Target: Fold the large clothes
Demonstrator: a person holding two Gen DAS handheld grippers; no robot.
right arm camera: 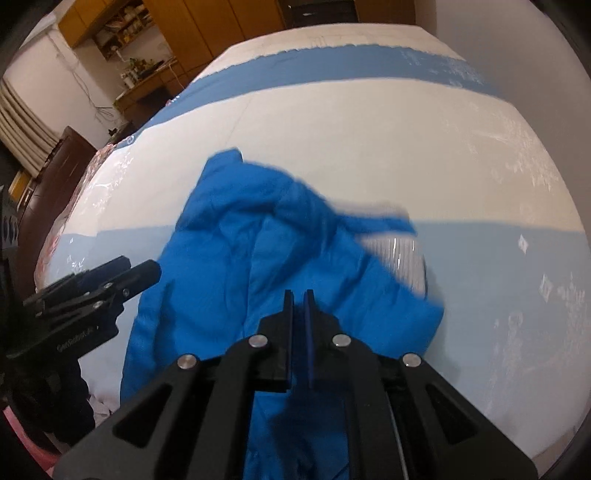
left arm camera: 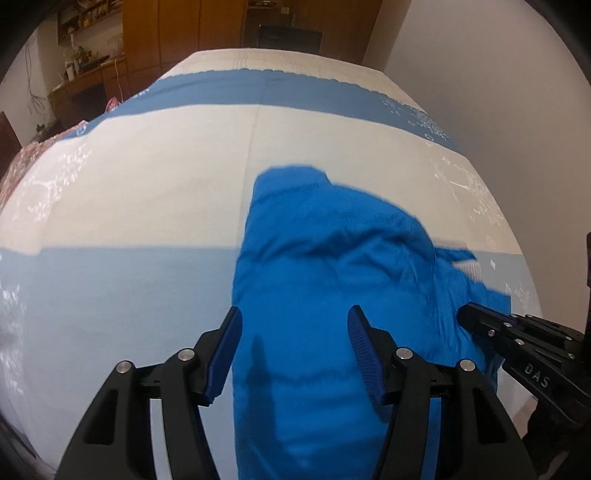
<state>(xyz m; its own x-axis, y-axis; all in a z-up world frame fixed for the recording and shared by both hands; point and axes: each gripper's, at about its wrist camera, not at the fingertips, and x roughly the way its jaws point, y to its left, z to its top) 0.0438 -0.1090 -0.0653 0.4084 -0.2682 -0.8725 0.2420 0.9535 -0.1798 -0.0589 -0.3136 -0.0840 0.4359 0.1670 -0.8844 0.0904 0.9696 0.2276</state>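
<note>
A bright blue garment [left arm camera: 332, 280] lies crumpled on a bed covered with a white and blue banded sheet [left arm camera: 147, 192]. It also shows in the right wrist view [right arm camera: 295, 266], with a grey ribbed cuff [right arm camera: 399, 254] at its right side. My left gripper [left arm camera: 295, 321] is open, its fingers spread over the garment's near left part. My right gripper [right arm camera: 298, 295] is shut with only a thin slit between the fingers, low over the garment; whether cloth is pinched I cannot tell. It shows at the right of the left wrist view [left arm camera: 465, 314].
The bed's blue band [right arm camera: 498, 266] runs across both views. Wooden cabinets [left arm camera: 207, 26] and a cluttered desk [left arm camera: 85, 74] stand beyond the bed's far side. A pink patterned cloth [left arm camera: 22, 162] lies at the bed's left edge.
</note>
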